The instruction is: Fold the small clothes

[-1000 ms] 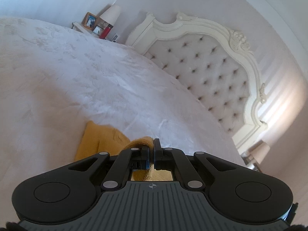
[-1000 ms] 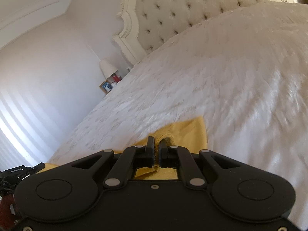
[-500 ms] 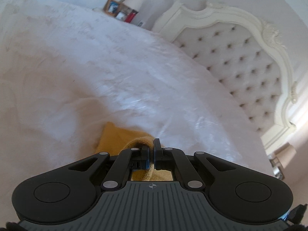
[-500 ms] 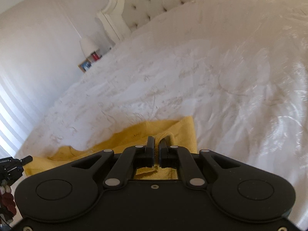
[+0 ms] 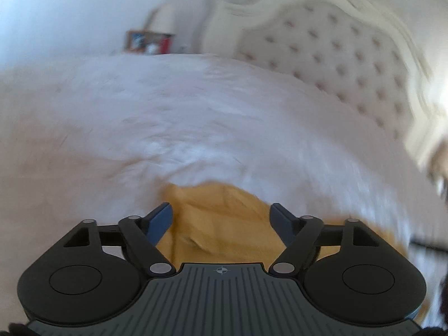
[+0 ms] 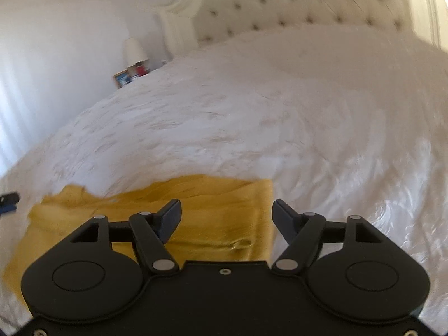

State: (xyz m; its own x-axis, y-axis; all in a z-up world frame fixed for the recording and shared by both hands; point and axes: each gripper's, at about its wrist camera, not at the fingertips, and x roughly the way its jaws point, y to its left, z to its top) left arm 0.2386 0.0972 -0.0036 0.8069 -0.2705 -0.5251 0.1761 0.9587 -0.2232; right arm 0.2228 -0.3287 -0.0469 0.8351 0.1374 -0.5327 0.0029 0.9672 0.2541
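Note:
A mustard-yellow garment [image 6: 212, 218] lies flat on the white bedspread [image 6: 252, 117], stretching to the left in the right wrist view. My right gripper [image 6: 226, 210] hovers just over its right edge; its jaws are opening and the pads press on nothing. In the left wrist view the same yellow cloth [image 5: 221, 224] lies rumpled under my left gripper [image 5: 221, 212], whose jaws are also opening, with fabric below and between them but not pinched. This view is blurred by motion.
A tufted cream headboard [image 6: 294, 2] rises at the far end of the bed. Beside it a nightstand carries a white lamp [image 6: 134, 50], a picture frame [image 6: 121, 78] and a red item. A dark object [image 6: 8, 201] pokes in at the left edge.
Both grippers were shut on the yellow garment's edges; now both have let go and stand wide. Both views have rolled toward level and dropped closer to the bed.

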